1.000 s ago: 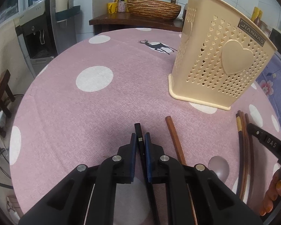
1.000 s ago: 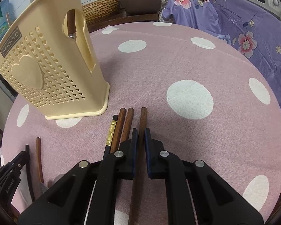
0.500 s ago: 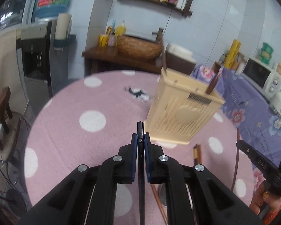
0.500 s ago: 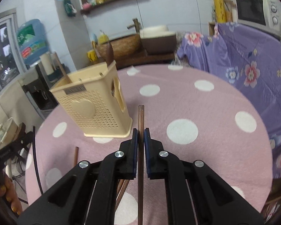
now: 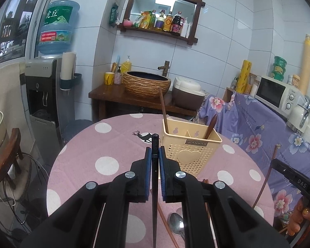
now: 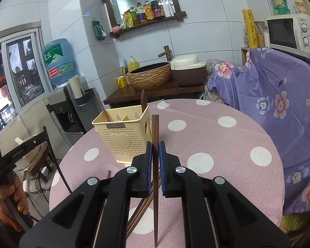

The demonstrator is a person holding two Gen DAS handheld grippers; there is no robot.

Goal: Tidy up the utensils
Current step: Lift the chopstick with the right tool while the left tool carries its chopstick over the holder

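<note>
The left gripper (image 5: 155, 155) is clamping a black chopstick (image 5: 154, 144); the right gripper (image 6: 155, 150) is pinching a brown wooden chopstick (image 6: 155, 130) (both raised above the pink polka-dot table (image 6: 217, 140)).

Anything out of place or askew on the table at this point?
Nothing damaged or spilled. Loose utensils still lie on the pink tablecloth outside the beige holder: a metal spoon and brown chopsticks in an untidy fan. Each gripper holds one chopstick: left gripper, right gripper.

Microwave (image 5: 277, 92), water dispenser (image 5: 45, 95), rice cooker (image 6: 188, 70)
</note>
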